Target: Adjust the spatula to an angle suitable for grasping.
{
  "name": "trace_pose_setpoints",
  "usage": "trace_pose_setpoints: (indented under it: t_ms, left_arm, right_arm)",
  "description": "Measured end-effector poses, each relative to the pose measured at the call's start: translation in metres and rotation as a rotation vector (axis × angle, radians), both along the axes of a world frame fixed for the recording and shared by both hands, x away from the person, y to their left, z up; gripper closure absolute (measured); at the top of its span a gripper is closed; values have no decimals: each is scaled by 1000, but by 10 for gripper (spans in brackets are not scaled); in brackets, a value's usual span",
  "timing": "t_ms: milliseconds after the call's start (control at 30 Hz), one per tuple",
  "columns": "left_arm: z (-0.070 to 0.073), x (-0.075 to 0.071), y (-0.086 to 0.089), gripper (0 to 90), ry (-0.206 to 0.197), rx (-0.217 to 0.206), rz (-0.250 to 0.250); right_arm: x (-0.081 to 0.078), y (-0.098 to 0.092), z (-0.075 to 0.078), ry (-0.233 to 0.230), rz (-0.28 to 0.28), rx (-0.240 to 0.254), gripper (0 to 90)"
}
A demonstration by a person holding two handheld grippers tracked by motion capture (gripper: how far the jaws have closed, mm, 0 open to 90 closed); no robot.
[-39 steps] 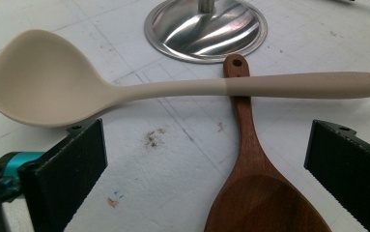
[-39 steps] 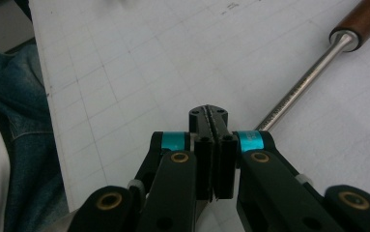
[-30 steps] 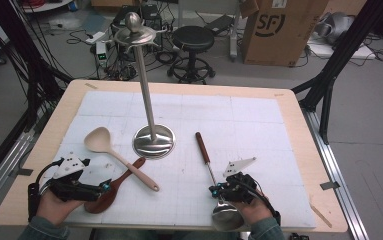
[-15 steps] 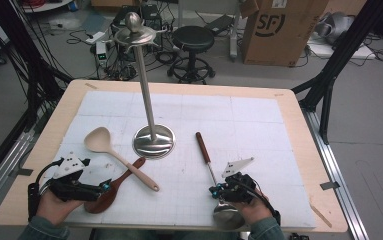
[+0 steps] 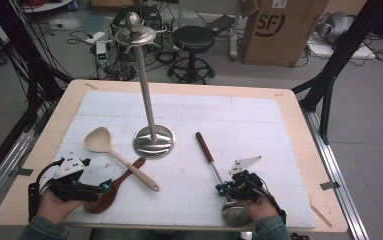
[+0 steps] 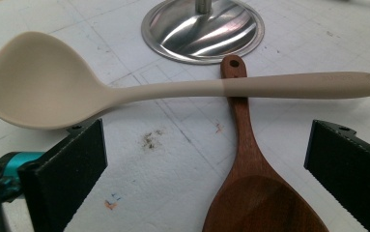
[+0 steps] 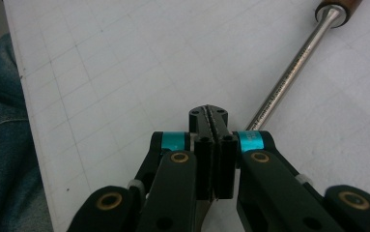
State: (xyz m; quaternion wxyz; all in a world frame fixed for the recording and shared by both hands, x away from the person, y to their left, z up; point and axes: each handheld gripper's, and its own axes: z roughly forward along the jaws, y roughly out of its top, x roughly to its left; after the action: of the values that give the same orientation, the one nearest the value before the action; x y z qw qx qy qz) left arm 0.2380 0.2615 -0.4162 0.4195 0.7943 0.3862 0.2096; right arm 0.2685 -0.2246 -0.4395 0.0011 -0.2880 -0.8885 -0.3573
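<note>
A tall metal utensil stand [image 5: 152, 141] rises from the middle of the white mat. A beige silicone spoon [image 5: 121, 157] lies crossed over the handle of a brown wooden spoon [image 5: 113, 189]. My left gripper [image 5: 104, 187] rests low at the front left, open wide, with the wooden spoon's bowl [image 6: 262, 203] between its jaws but untouched. The beige spoon [image 6: 173, 89] lies across just beyond the jaws. My right gripper [image 5: 225, 187] sits over the shaft of a metal ladle [image 5: 206, 150] with a brown grip. Its jaws [image 7: 215, 116] are pressed together, the shaft [image 7: 289, 67] passing beside and beneath them.
The stand's round base [image 6: 203, 29] is just beyond the two spoons. The ladle's bowl [image 5: 235, 214] lies at the table's front edge by my right hand. A stool [image 5: 193, 40], a cardboard box [image 5: 279, 30] and cables stand on the floor past the table.
</note>
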Motion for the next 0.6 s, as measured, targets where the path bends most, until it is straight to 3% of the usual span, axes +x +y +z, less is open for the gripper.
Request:
trace_pose_setpoints:
  t_ms: [600]
  left_arm:
    - [0, 0, 0, 19, -1, 2, -3]
  right_arm:
    - [7, -27, 1, -15, -91, -3, 894]
